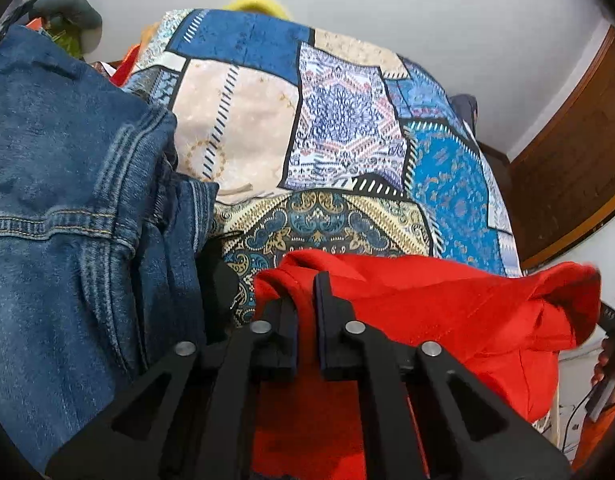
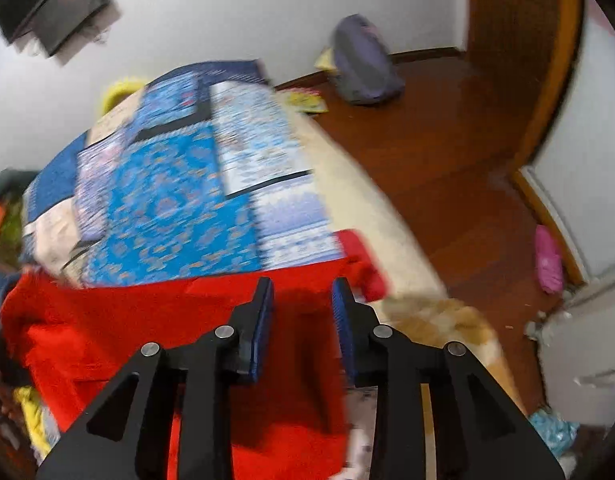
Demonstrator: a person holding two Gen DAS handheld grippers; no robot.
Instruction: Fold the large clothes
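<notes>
A red garment [image 1: 447, 312] lies on a bed with a blue patchwork cover [image 1: 327, 128]. My left gripper [image 1: 306, 292] is shut on a fold of the red garment near its left edge. In the right wrist view the red garment [image 2: 147, 320] spreads across the near end of the bed. My right gripper [image 2: 302, 292] is open just above the cloth, nothing between its jaws. This view is blurred by motion.
Blue jeans [image 1: 67, 184] lie at the left of the bed. The wooden floor [image 2: 447, 152] to the right holds a grey bag [image 2: 363, 64] and a pink item [image 2: 547, 260]. A wooden door [image 1: 579, 168] stands at the right.
</notes>
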